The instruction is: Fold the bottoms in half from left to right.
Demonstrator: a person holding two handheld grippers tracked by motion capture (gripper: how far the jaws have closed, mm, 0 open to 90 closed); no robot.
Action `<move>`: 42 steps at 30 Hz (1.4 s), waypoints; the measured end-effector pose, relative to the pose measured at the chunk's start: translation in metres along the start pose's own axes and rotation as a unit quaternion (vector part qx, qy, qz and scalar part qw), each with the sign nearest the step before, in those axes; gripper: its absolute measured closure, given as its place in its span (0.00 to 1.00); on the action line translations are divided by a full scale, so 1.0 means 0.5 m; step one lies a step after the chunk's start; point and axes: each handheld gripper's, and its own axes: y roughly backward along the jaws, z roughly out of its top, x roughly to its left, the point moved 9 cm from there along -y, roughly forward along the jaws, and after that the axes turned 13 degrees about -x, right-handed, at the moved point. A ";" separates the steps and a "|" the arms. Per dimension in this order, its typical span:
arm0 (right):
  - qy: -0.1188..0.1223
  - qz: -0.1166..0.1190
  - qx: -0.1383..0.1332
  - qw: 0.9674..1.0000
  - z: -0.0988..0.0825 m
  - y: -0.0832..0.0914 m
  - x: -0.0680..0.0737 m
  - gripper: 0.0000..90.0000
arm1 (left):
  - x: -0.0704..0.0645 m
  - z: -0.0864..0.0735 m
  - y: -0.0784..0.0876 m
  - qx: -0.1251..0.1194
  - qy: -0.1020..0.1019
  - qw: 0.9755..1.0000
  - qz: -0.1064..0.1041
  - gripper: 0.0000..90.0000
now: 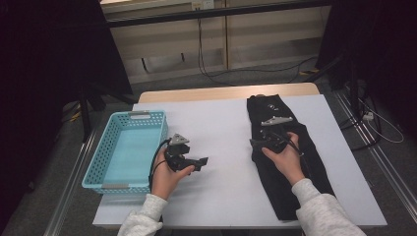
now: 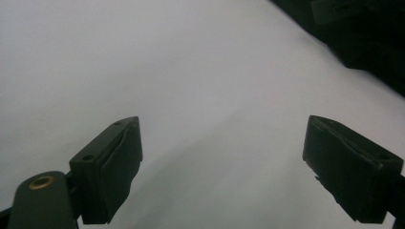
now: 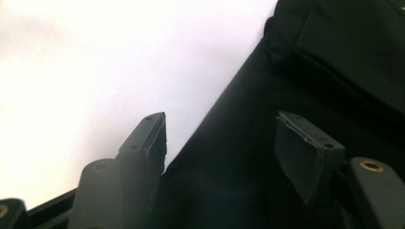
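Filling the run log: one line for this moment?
left gripper: open, over white sheet | right gripper: open, at black garment edge | basket: empty

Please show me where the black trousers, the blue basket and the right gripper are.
black trousers [image 1: 290, 191], high view, lower leg part.
blue basket [image 1: 93, 169], high view, left wall.
right gripper [image 3: 219, 143], right gripper view, midway between its fingertips.

Light-blue plastic basket [image 1: 125, 152] w/ perforated walls sits at the left edge of the white table top [image 1: 221, 137], near its front-left corner. Beyond the table's far edge: grey floor w/ black cables [image 1: 231, 73], pale wall panels [image 1: 172, 44].
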 end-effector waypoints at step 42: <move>0.017 0.006 0.007 1.000 -0.001 -0.033 0.008 0.94 | 0.010 -0.007 0.023 -0.005 0.010 1.000 0.010 0.15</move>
